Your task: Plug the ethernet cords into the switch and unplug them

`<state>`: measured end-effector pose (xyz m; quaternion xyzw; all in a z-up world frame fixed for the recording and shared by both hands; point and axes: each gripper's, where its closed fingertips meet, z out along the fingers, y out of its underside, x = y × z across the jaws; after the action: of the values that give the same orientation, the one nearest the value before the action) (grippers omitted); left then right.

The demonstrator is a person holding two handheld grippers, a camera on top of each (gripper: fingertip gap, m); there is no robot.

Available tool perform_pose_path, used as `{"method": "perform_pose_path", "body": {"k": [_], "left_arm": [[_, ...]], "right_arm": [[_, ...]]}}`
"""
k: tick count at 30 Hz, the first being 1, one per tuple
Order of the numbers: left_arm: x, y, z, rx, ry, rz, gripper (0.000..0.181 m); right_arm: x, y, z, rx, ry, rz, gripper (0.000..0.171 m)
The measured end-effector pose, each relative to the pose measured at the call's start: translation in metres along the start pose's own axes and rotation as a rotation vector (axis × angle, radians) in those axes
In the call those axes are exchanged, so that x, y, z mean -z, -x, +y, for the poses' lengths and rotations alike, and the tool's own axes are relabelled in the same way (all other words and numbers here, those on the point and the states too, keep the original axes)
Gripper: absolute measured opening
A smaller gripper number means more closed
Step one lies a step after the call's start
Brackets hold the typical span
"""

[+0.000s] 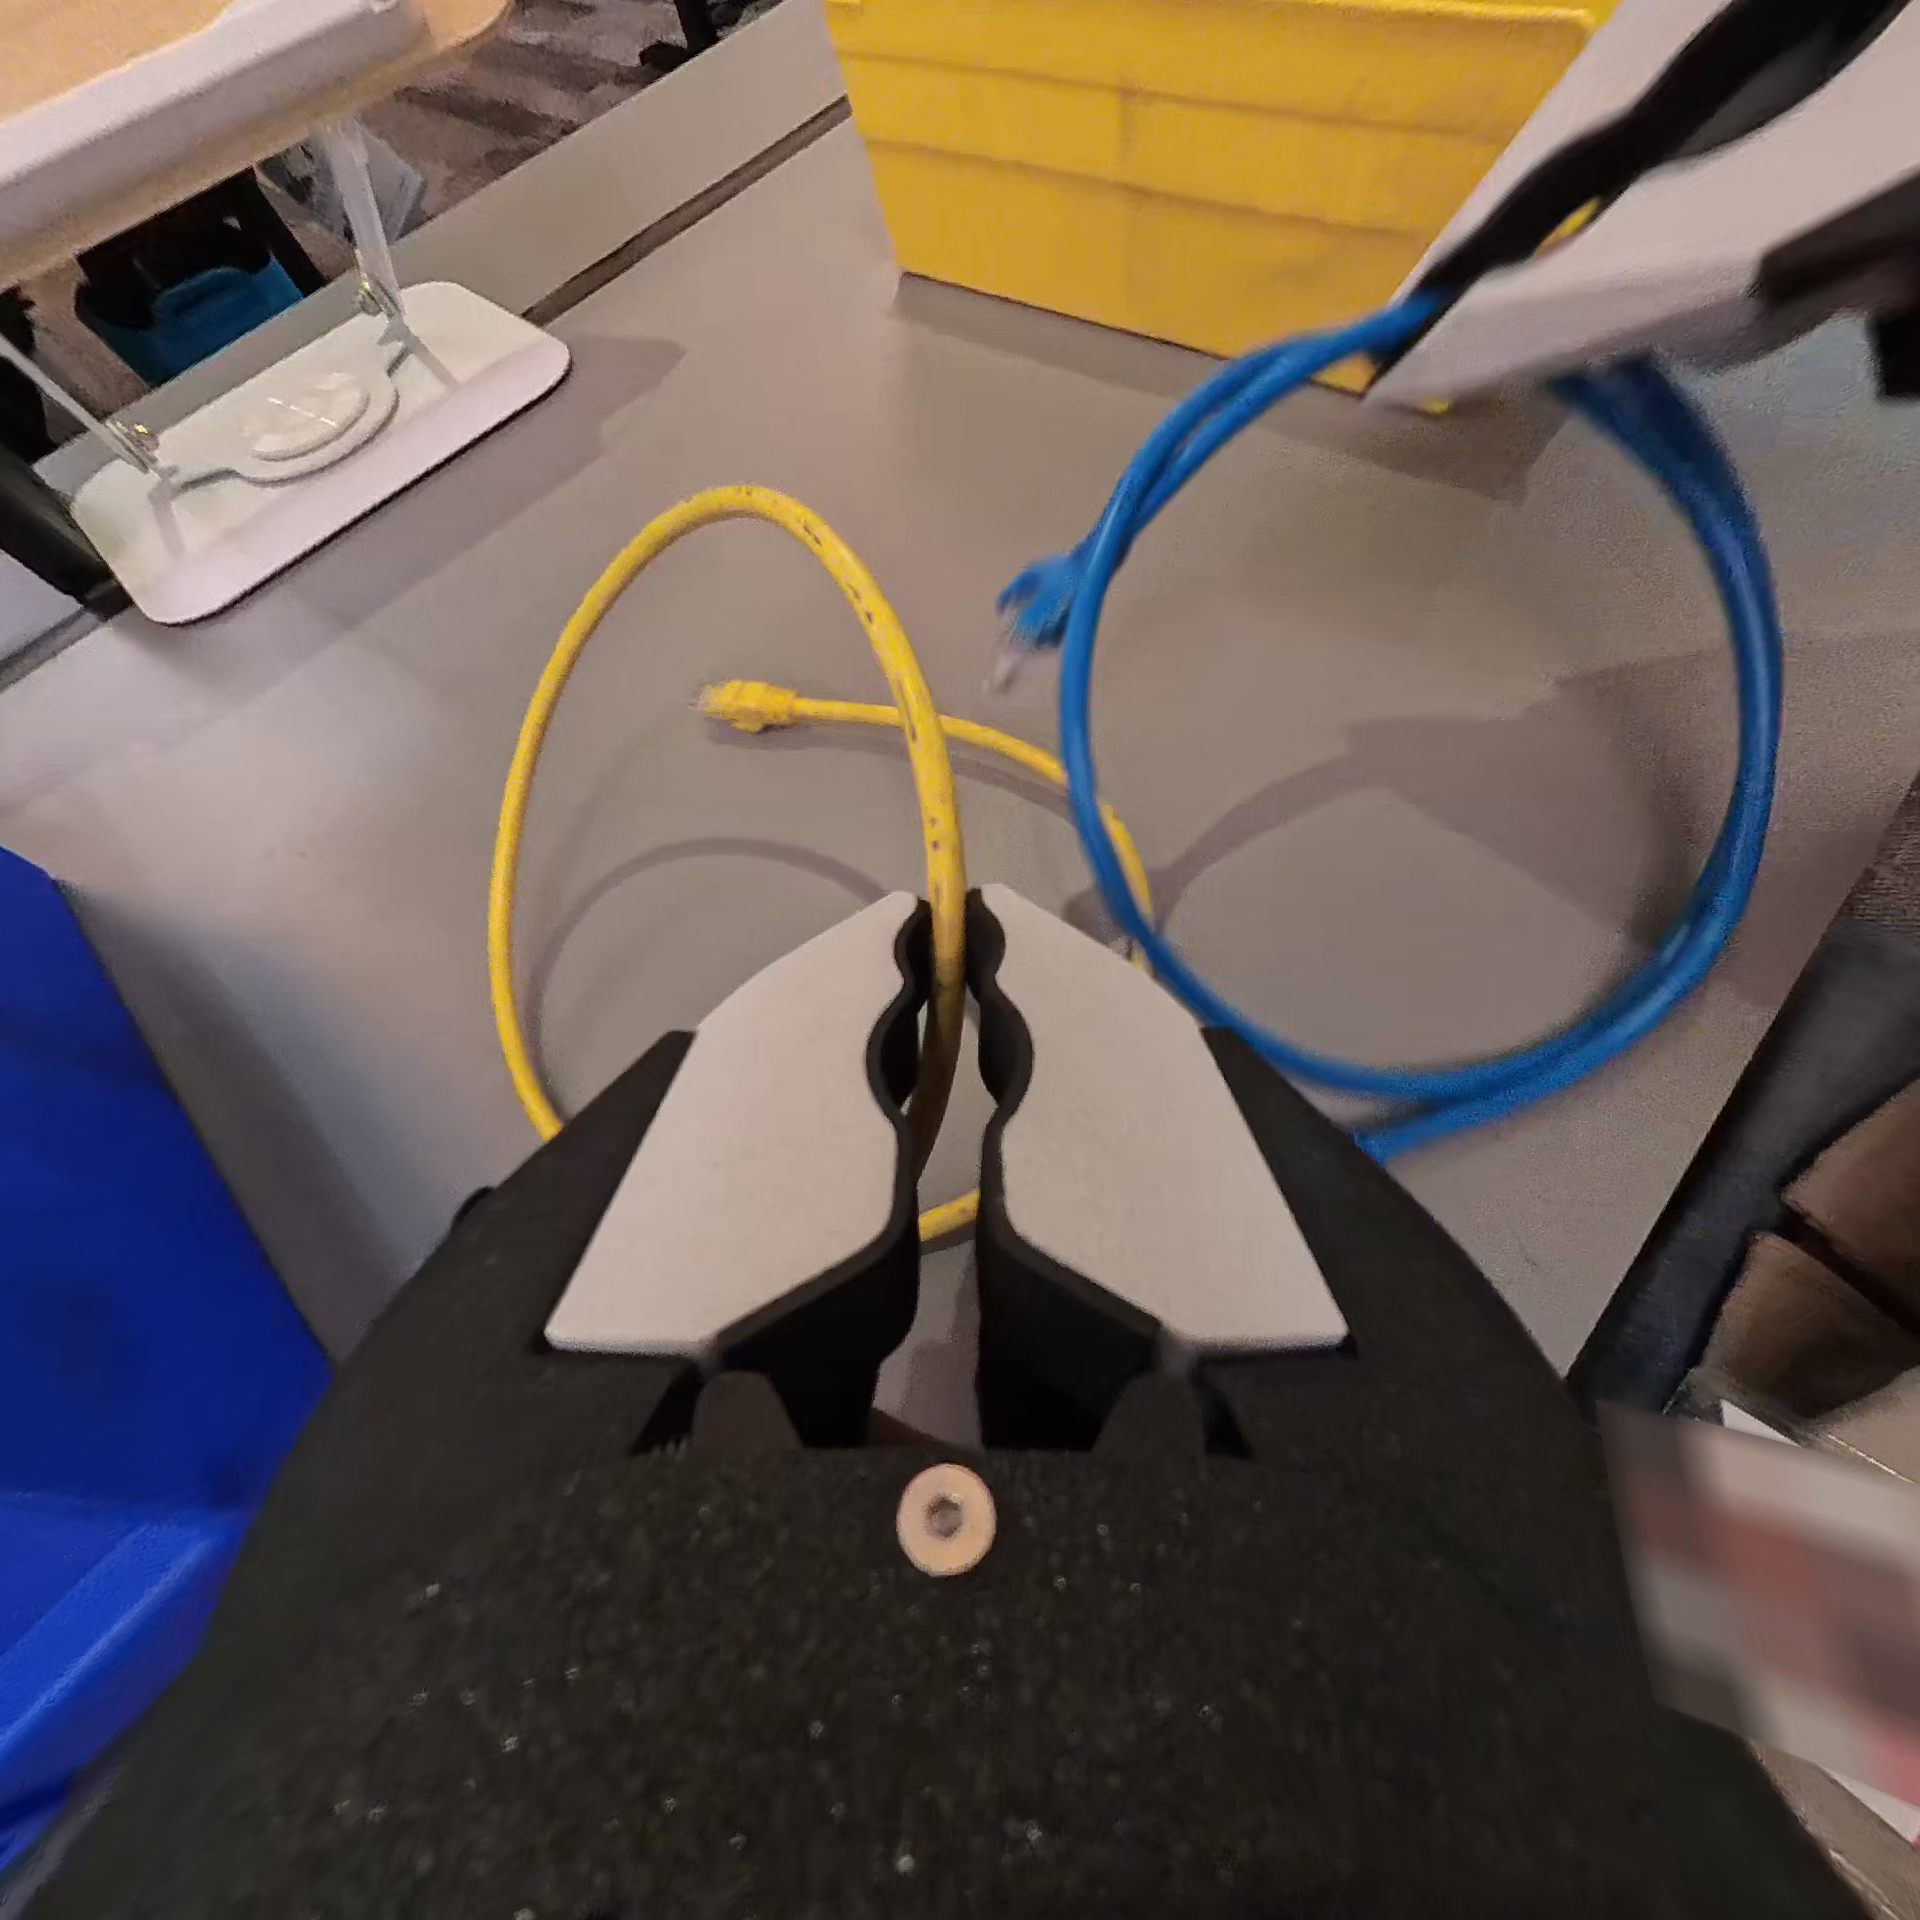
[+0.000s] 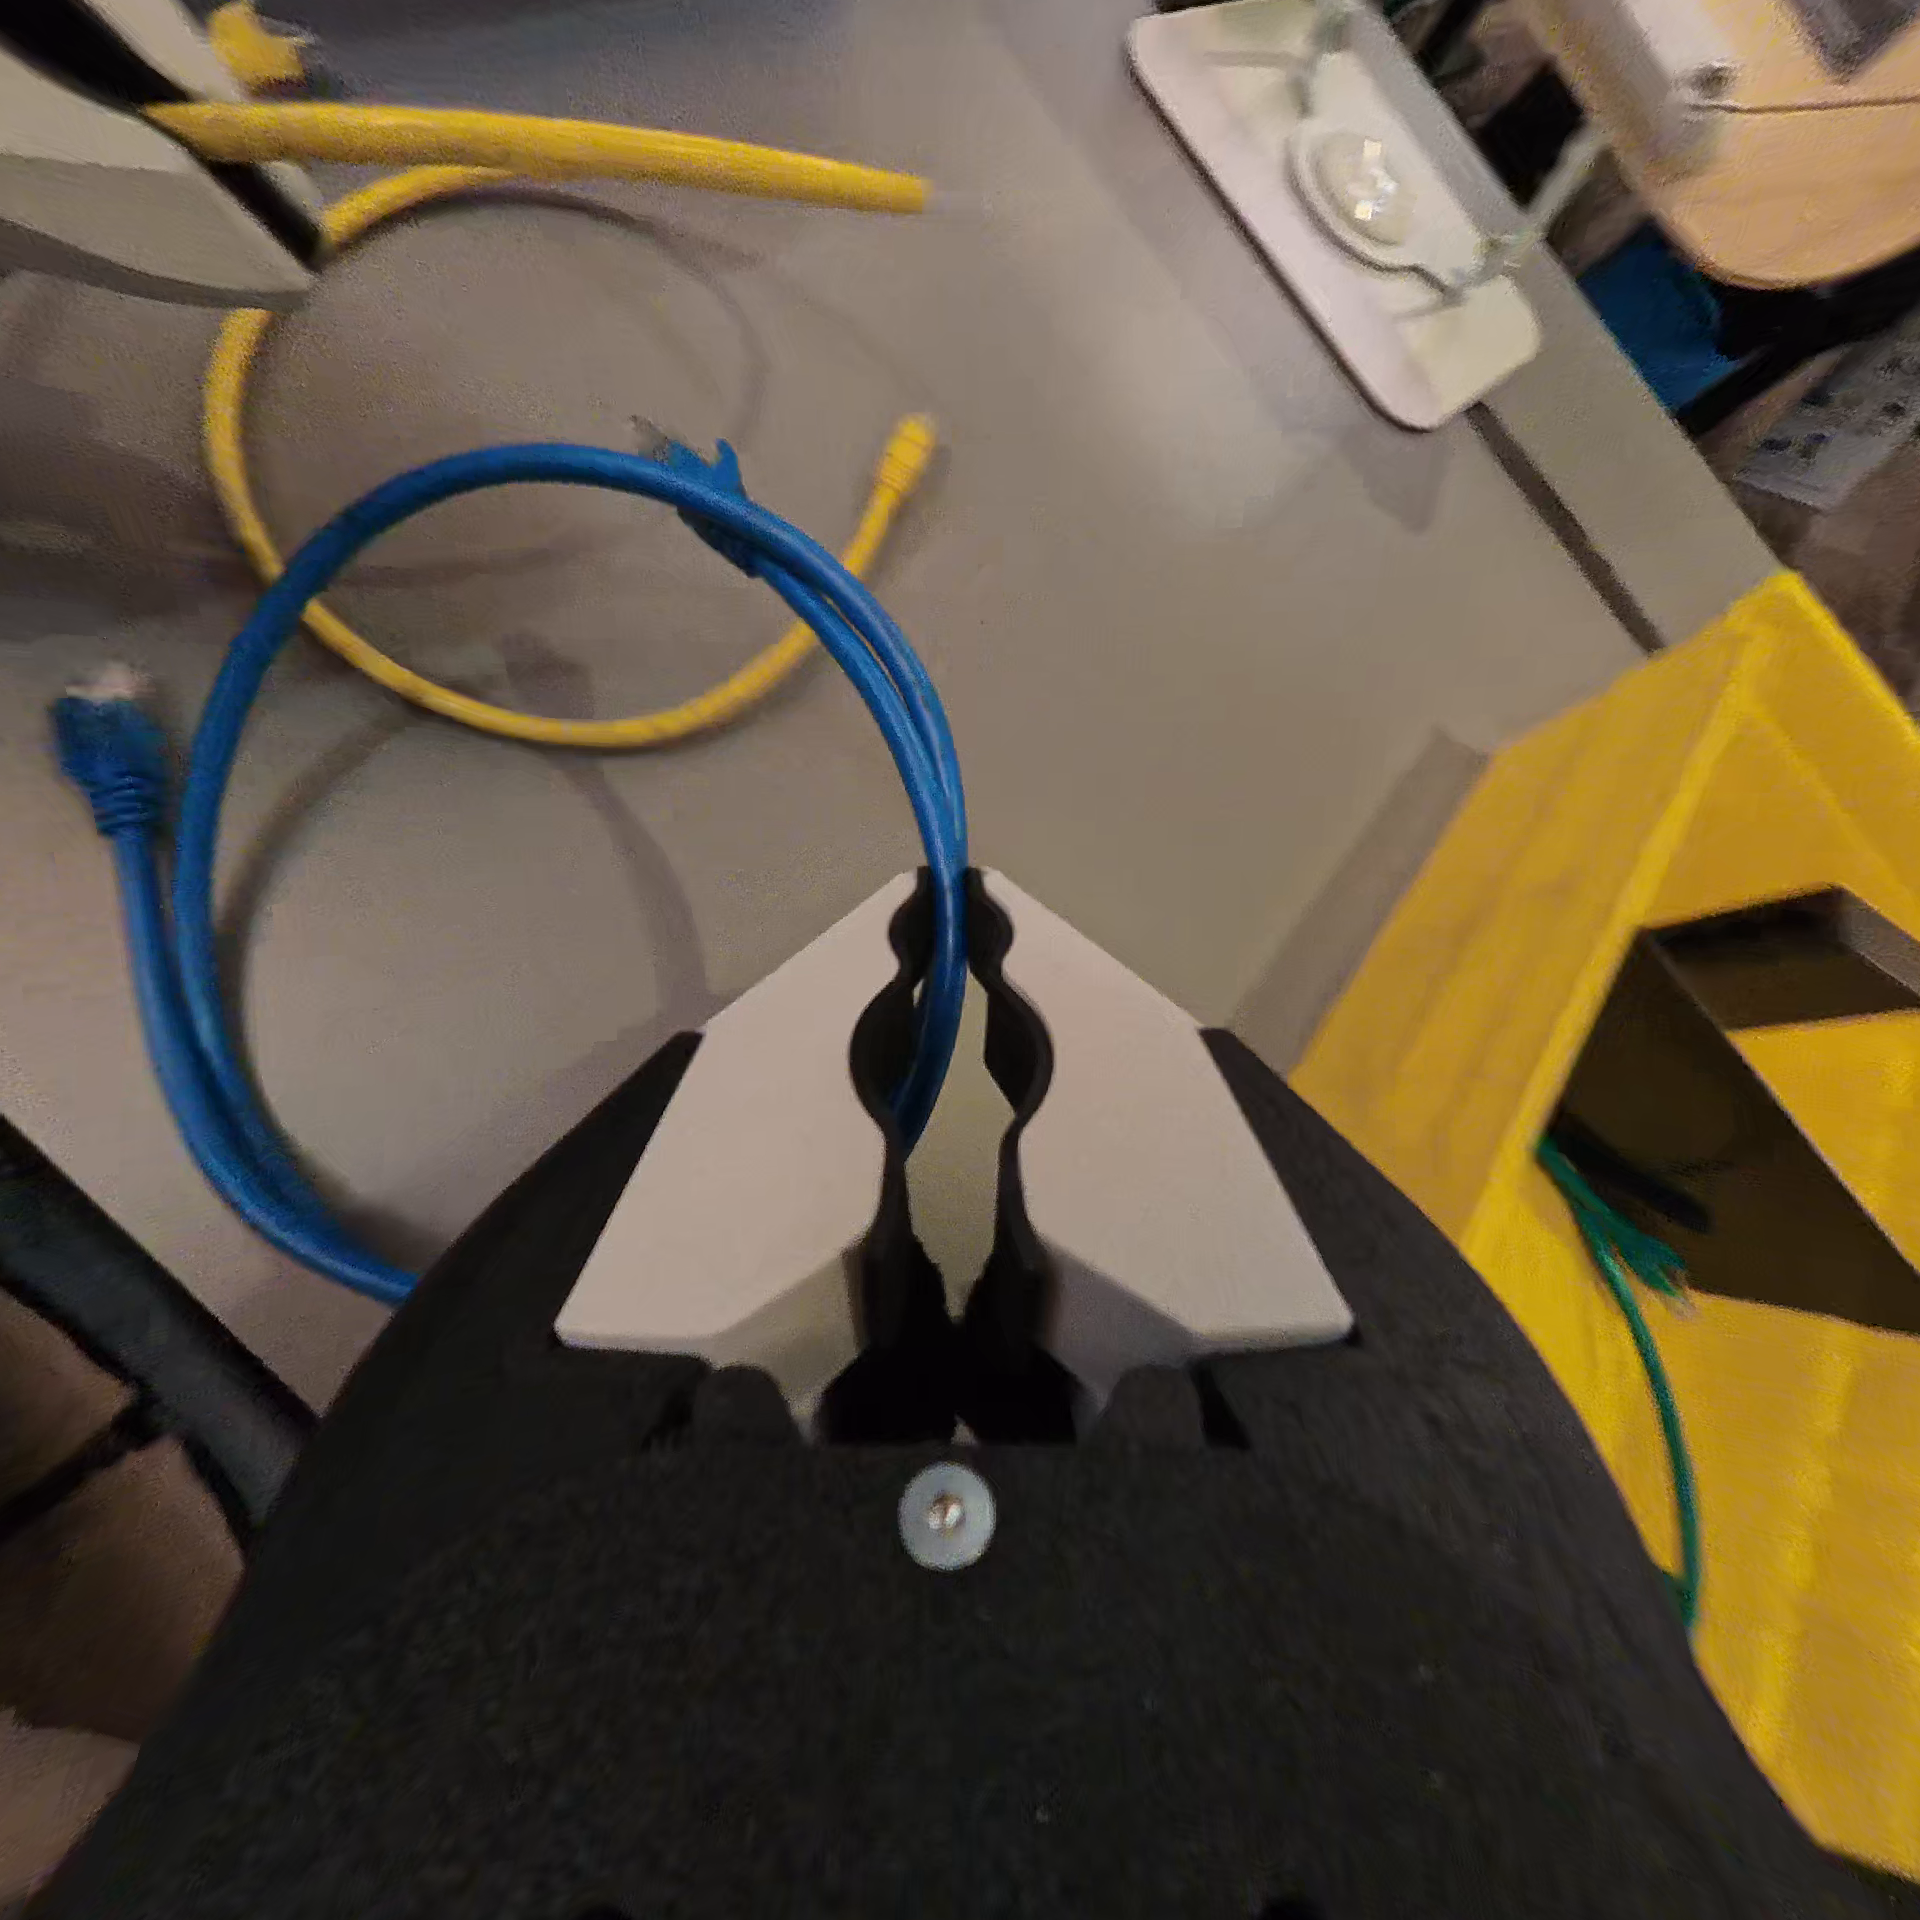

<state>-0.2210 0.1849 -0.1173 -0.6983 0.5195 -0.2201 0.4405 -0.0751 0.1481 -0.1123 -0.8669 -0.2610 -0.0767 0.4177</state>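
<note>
In the left wrist view, the black-and-grey left gripper [image 1: 948,914] is clamped on a thin yellow ethernet cord [image 1: 520,790], which loops up off the flat grey tabletop [image 1: 1351,883] and back, its yellow plug [image 1: 743,707] lying near the loop's middle. To the right a coiled blue ethernet cord [image 1: 1725,727] hangs from the right gripper [image 1: 1455,281] at the upper corner, one blue plug [image 1: 1039,597] dangling. A yellow plastic bin [image 1: 1143,156] stands at the far edge, a white stand base [image 1: 312,457] far left and a blue bin [image 1: 125,1299] near left — bare table lies between them. In the right wrist view, the right gripper [image 2: 948,883] pinches the blue coil [image 2: 208,831] near the table's near edge, the yellow bin [image 2: 1662,831] close on the right — its open slot shows a green cable [image 2: 1652,1382]. No switch is in view.
</note>
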Motion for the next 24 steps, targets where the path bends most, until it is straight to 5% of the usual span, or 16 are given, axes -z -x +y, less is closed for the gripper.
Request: {"method": "perform_pose_path", "body": {"k": [14, 19, 24], "left_arm": [[-0.026, -0.029, 0.035, -0.084, 0.137, 0.057, 0.005], [-0.026, -0.033, 0.039, -0.106, 0.151, 0.063, 0.005], [-0.025, -0.033, 0.041, -0.124, 0.157, 0.058, 0.005]], "right_arm": [[0.158, -0.172, -0.025, -0.296, -0.374, 0.394, 0.005], [0.186, -0.252, 0.04, -0.615, -0.293, 0.536, 0.005], [0.165, -0.271, 0.121, -0.883, -0.189, 0.525, 0.005]]}}
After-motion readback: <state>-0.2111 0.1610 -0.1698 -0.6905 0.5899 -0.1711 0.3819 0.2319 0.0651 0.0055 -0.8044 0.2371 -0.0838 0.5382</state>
